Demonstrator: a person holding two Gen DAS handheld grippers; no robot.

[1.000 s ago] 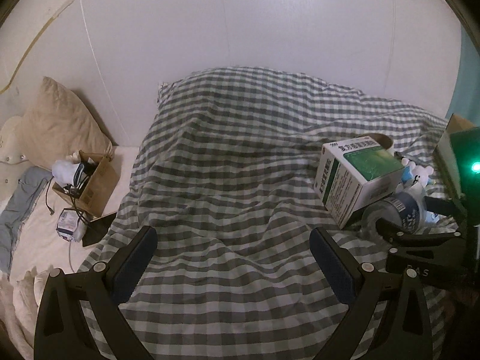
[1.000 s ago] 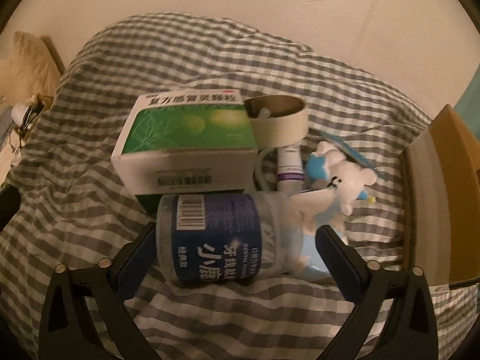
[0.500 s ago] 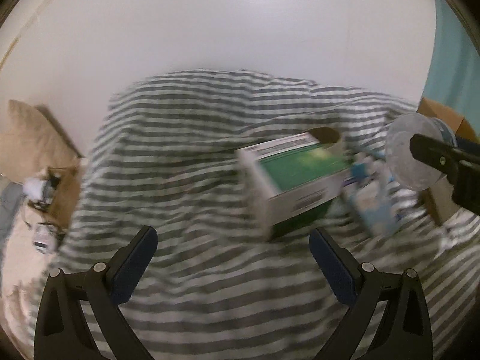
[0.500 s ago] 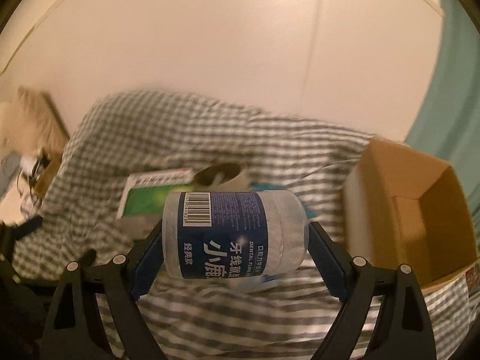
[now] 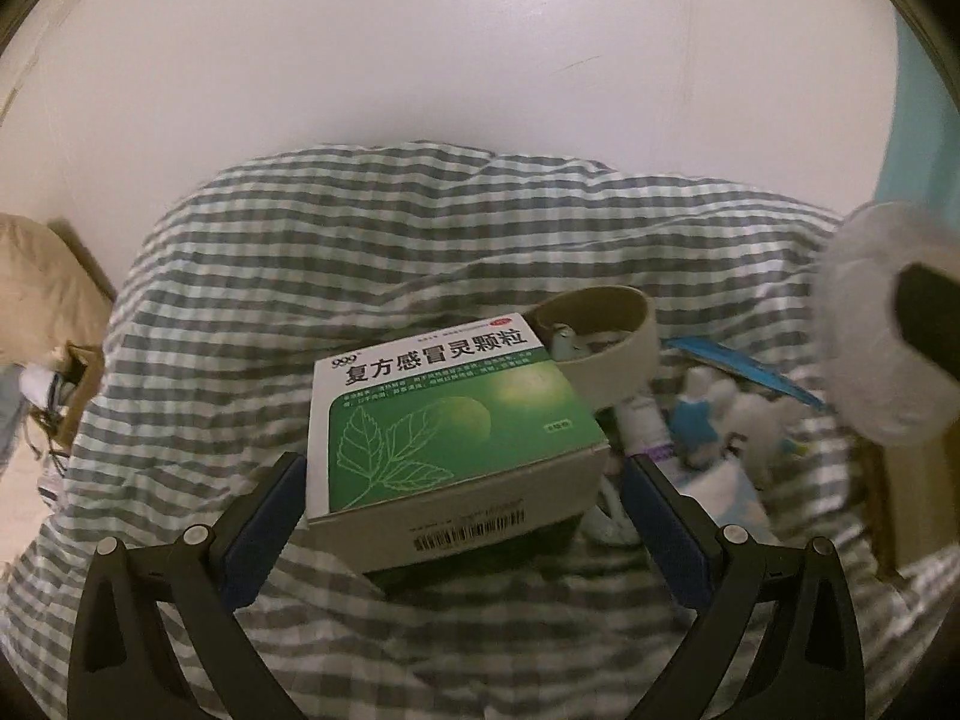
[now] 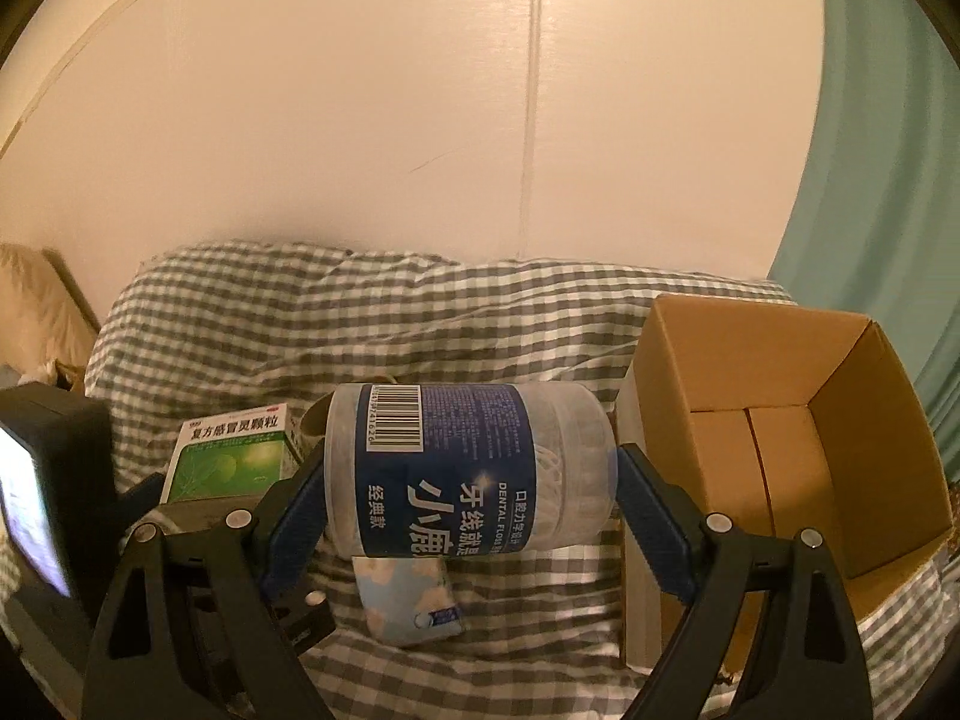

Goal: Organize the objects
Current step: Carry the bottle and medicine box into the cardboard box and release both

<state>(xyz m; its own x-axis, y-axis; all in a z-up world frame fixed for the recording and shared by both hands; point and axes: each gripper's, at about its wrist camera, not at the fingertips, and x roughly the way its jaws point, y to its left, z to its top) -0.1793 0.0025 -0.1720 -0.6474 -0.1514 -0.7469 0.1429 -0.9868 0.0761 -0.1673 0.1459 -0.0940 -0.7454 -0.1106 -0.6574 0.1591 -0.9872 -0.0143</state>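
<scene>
My right gripper (image 6: 471,489) is shut on a clear dental floss jar (image 6: 468,471) with a blue label, held sideways above the checked bedspread, left of an open cardboard box (image 6: 780,450). The jar's end (image 5: 876,324) shows at the right of the left wrist view. My left gripper (image 5: 462,507) is open, its fingers on either side of a green and white medicine box (image 5: 444,420) lying on the bedspread; contact is unclear. The medicine box also shows in the right wrist view (image 6: 231,456).
A tape roll (image 5: 606,336), a small tube (image 5: 645,426) and a blue and white plush toy (image 5: 714,420) lie behind and right of the medicine box. A patterned pouch (image 6: 408,597) lies under the jar. A beige pillow (image 5: 36,294) and a small box of clutter (image 5: 66,384) are at the left.
My right gripper has lifted the jar off the bed and swung toward the cardboard box. My left gripper has moved right and forward until its fingers straddle the medicine box.
</scene>
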